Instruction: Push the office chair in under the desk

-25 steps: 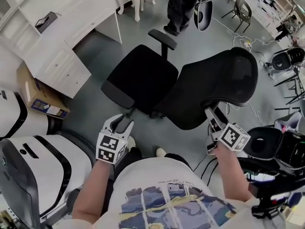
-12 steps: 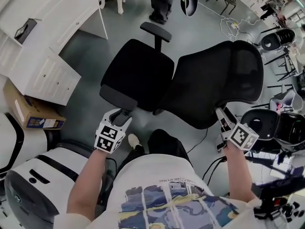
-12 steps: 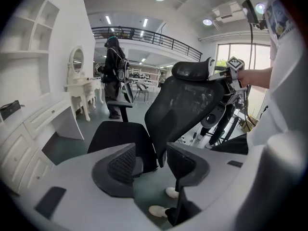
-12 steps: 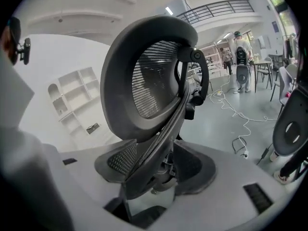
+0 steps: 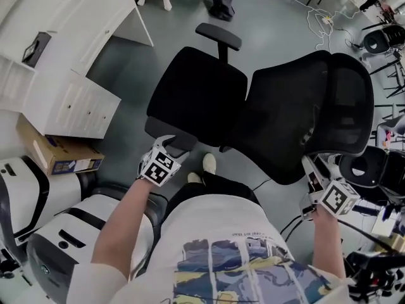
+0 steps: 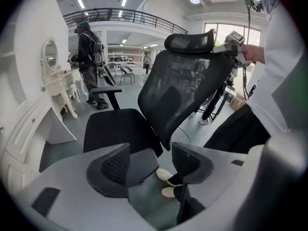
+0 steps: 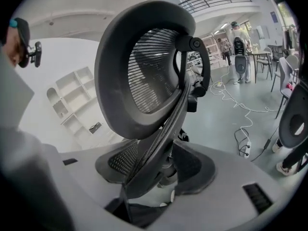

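In the head view the black mesh office chair (image 5: 201, 95) stands on the grey floor (image 5: 126, 62) at the centre. Its seat is toward 9 o'clock and its tall mesh backrest (image 5: 316, 106) toward 3 o'clock. The white desk with drawers (image 5: 76, 106) lies at about 9 to 10 o'clock from the chair, and open floor lies between them, so the chair is not under it.

We hold the left gripper (image 6: 151, 163) at the chair's near black armrest pad (image 5: 169, 133), at 7 o'clock from the seat. Its jaws have just been opening. They stand about half apart, with the end of the pad between them; it lies against one jaw, with a gap at the other, so nothing is gripped.

The right gripper (image 7: 153, 165) is at 5 o'clock from the backrest. Its jaws have just been closing and sit wide but tight on the black curved support bar (image 7: 171, 129) behind the mesh.

A brown cardboard box (image 5: 54, 152) lies beside the desk, at 8 o'clock from the chair.
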{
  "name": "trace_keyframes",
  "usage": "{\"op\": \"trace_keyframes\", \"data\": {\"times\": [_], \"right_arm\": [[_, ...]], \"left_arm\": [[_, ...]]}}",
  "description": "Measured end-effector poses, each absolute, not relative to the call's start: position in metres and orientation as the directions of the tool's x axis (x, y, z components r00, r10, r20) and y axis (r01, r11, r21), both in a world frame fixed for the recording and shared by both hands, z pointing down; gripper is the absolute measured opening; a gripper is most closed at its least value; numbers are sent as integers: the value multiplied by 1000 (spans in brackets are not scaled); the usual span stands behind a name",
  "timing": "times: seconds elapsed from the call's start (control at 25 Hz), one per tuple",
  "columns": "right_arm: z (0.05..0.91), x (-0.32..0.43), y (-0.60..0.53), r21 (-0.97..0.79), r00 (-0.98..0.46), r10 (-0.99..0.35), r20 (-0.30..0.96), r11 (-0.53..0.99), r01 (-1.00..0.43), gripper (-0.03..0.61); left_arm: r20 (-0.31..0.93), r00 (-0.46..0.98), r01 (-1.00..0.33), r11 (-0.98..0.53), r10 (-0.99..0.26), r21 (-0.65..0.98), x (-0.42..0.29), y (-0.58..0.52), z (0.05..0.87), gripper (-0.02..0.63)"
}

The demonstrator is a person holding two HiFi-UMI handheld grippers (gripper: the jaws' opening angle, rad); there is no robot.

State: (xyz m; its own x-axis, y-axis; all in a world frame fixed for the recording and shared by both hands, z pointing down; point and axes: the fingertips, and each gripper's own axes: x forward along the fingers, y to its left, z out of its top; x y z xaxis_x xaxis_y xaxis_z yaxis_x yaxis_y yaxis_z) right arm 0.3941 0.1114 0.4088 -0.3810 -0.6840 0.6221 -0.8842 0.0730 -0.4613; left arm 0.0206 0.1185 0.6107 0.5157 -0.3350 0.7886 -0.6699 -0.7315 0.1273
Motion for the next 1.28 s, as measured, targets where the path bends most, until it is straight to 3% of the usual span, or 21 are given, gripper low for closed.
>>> {"op": "trace_keyframes", "data": {"times": [0.36,0.56,0.8,1.08,1.28], "right_arm": [[416,380,118,-399,-372,-641,671,111,-910,239],[418,381,116,-375,-356,-646,675,114,-920,244],[428,389,111,-302,-231,-676,700,14,-953,261],[433,394,109,-232,-108,-652,751,-107,-967,219],[436,393,105,-180,-38,-633,773,-162,-970,190]], "left_arm": [[915,394,-466,-877,-88,116,11,111,684,328],[955,292,-237,-965,43,116,14,119,730,383],[972,204,24,-993,117,114,24,124,759,425],[955,177,91,-970,239,226,27,128,771,440],[956,162,90,-968,246,234,26,129,775,442]]}}
